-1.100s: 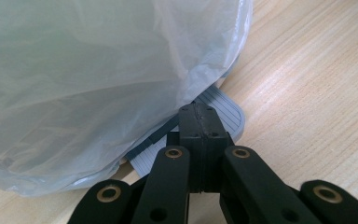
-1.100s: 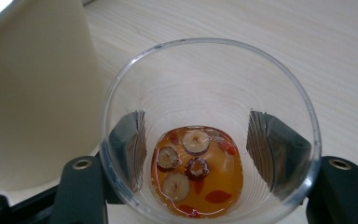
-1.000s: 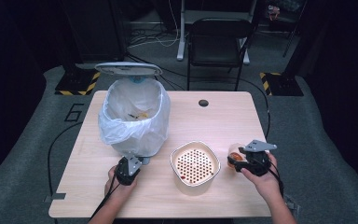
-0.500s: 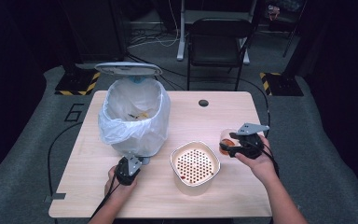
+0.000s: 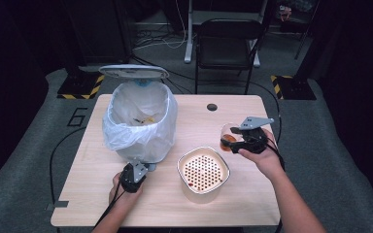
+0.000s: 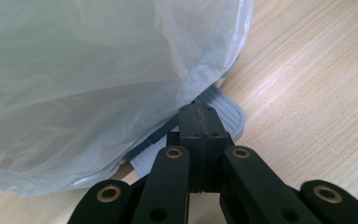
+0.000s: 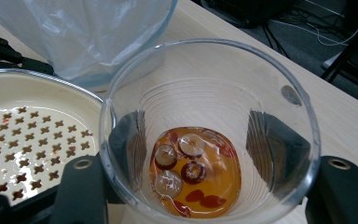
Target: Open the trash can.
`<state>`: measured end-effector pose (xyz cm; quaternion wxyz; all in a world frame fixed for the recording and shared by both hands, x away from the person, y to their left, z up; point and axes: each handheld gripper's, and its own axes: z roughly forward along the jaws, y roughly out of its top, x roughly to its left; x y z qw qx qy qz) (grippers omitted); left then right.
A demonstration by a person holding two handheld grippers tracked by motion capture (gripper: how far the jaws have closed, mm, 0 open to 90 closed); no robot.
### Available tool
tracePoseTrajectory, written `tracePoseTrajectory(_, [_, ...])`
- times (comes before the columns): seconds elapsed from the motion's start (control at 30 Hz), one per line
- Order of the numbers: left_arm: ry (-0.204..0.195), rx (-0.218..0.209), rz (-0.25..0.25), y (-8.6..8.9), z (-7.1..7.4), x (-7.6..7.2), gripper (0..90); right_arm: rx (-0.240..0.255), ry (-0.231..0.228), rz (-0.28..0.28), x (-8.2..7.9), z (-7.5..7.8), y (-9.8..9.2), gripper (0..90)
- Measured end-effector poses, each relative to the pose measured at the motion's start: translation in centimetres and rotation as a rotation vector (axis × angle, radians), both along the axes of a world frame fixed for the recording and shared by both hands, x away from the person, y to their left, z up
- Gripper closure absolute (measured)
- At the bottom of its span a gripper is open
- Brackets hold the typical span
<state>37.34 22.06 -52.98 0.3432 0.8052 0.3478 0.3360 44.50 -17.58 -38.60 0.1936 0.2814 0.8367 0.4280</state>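
Clear glass cup (image 7: 209,130) sits between right gripper (image 5: 234,139) jaws, 1 black pad pressed on each side of its wall, jaws part-open around it, cup raised off bench (image 5: 194,121). Amber liquid with 4 round fruit slices and red bits pools at cup bottom. Cream perforated strainer bowl (image 7: 32,126) lies left of those jaws. Left gripper (image 6: 200,122) jaws fully closed, nothing between them, tips resting on grey ribbed pedal (image 6: 223,109) of bag-lined bin (image 5: 138,116) just ahead.
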Motion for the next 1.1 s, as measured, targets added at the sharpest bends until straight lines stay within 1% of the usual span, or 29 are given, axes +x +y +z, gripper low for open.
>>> tracePoseTrajectory(0.03, [0.0,0.0,0.0,0.0,0.0,0.0,90.0,0.0,0.0,0.0,0.0,0.0,0.0,37.4])
tracePoseTrajectory(0.1, [0.001,-0.001,0.0,0.0,0.0,0.0,90.0,-0.022,-0.015,0.015,-0.1,0.3,0.3,37.5])
tracePoseTrajectory(0.13, [0.001,0.0,0.0,0.0,0.0,0.0,90.0,-0.032,-0.036,0.032,-0.2,0.5,0.6,37.5])
tracePoseTrajectory(0.17, [0.001,0.0,0.0,0.0,0.0,0.0,90.0,-0.032,-0.036,0.032,-0.2,0.5,0.6,37.5])
tracePoseTrajectory(0.2, [0.001,0.0,0.0,0.0,0.0,0.0,90.0,-0.043,-0.068,0.048,-0.5,0.8,1.0,37.5])
tracePoseTrajectory(0.23, [0.001,0.0,0.0,0.0,0.0,0.0,90.0,-0.046,-0.088,0.061,-0.6,0.9,1.1,37.5])
tracePoseTrajectory(0.27, [0.001,0.0,0.0,0.0,0.0,0.0,90.0,-0.04,-0.099,0.065,-0.8,1.0,1.3,37.6])
tracePoseTrajectory(0.3, [0.001,0.0,0.0,0.0,0.0,0.0,90.0,-0.04,-0.099,0.065,-0.8,1.0,1.3,37.6])
tracePoseTrajectory(0.33, [0.001,0.001,-0.001,0.0,0.0,0.0,90.0,-0.052,-0.122,0.083,-1.0,1.2,1.5,37.8])
tracePoseTrajectory(0.37, [0.001,0.001,-0.001,0.0,0.0,0.0,90.0,-0.052,-0.122,0.083,-1.0,1.2,1.5,37.8])
tracePoseTrajectory(0.47, [0.0,0.002,0.0,0.0,0.0,0.0,90.0,-0.082,-0.164,0.117,-1.4,1.7,2.1,38.1])
tracePoseTrajectory(0.5, [0.0,0.002,0.0,0.0,0.0,0.0,90.0,-0.082,-0.164,0.117,-1.4,1.7,2.1,38.1])
tracePoseTrajectory(0.57, [0.0,0.002,-0.001,0.0,0.0,0.0,90.0,-0.091,-0.187,0.137,-1.7,2.2,2.4,38.1])
tracePoseTrajectory(0.73, [0.0,0.001,0.0,0.0,0.0,0.0,90.0,-0.123,-0.254,0.161,-2.3,3.0,3.0,38.1])
tracePoseTrajectory(0.77, [0.0,0.002,-0.001,0.0,0.0,0.0,90.0,-0.123,-0.254,0.161,-2.3,3.0,3.0,38.1])
tracePoseTrajectory(0.8, [0.001,0.001,-0.001,0.0,0.0,0.0,90.0,-0.138,-0.274,0.169,-2.6,3.2,3.2,38.2])
tracePoseTrajectory(0.87, [0.0,0.002,0.0,0.0,0.0,0.0,90.0,-0.158,-0.298,0.183,-2.9,3.4,3.4,38.3])
tracePoseTrajectory(0.9, [0.0,0.002,0.0,0.0,0.0,0.0,90.0,-0.158,-0.298,0.183,-2.9,3.4,3.4,38.3])
tracePoseTrajectory(0.93, [0.0,0.003,-0.001,0.0,0.0,0.0,90.0,-0.173,-0.316,0.193,-3.2,3.4,3.6,38.5])
tracePoseTrajectory(0.97, [0.0,0.004,-0.001,0.0,0.0,0.0,90.0,-0.173,-0.316,0.193,-3.2,3.4,3.6,38.5])
tracePoseTrajectory(1.0, [0.0,0.003,-0.001,0.0,0.0,0.0,90.0,-0.184,-0.334,0.201,-3.3,3.4,3.8,38.7])
tracePoseTrajectory(1.03, [0.0,0.003,-0.001,0.0,0.0,0.0,90.0,-0.184,-0.334,0.201,-3.3,3.4,3.8,38.7])
tracePoseTrajectory(1.1, [0.0,0.004,-0.001,0.0,0.0,0.0,90.0,-0.198,-0.353,0.209,-3.5,3.3,3.9,39.0])
